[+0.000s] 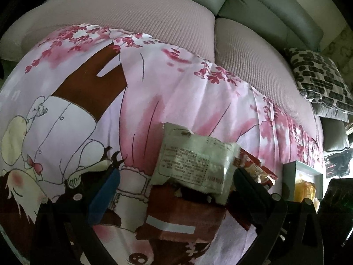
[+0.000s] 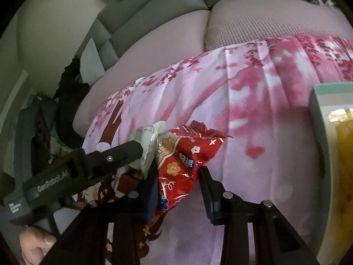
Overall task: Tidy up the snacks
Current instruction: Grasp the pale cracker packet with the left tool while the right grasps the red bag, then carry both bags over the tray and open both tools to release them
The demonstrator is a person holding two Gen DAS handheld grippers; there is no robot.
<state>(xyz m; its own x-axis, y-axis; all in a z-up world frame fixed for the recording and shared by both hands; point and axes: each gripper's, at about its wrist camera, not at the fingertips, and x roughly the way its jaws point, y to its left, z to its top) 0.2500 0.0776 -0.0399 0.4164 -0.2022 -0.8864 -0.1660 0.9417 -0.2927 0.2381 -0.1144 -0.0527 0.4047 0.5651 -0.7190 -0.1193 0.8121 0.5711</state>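
Note:
A white snack packet (image 1: 194,161) with printed text lies on the pink cartoon sheet, partly over a brown packet (image 1: 183,216). My left gripper (image 1: 176,183) is open around the white packet, one finger at its right edge. A red snack bag (image 2: 183,156) lies beside the white packet (image 2: 145,141); it also shows in the left wrist view (image 1: 258,170). My right gripper (image 2: 178,185) is open with the red bag's lower end between its fingers. The left gripper's finger (image 2: 123,152) reaches in from the left.
A pale green box (image 2: 320,119) with yellow snack packs inside stands at the right; it also shows in the left wrist view (image 1: 302,176). The sheet (image 1: 176,92) lies on a pink-covered sofa (image 1: 136,11). A black-and-white cushion (image 1: 320,77) lies far right.

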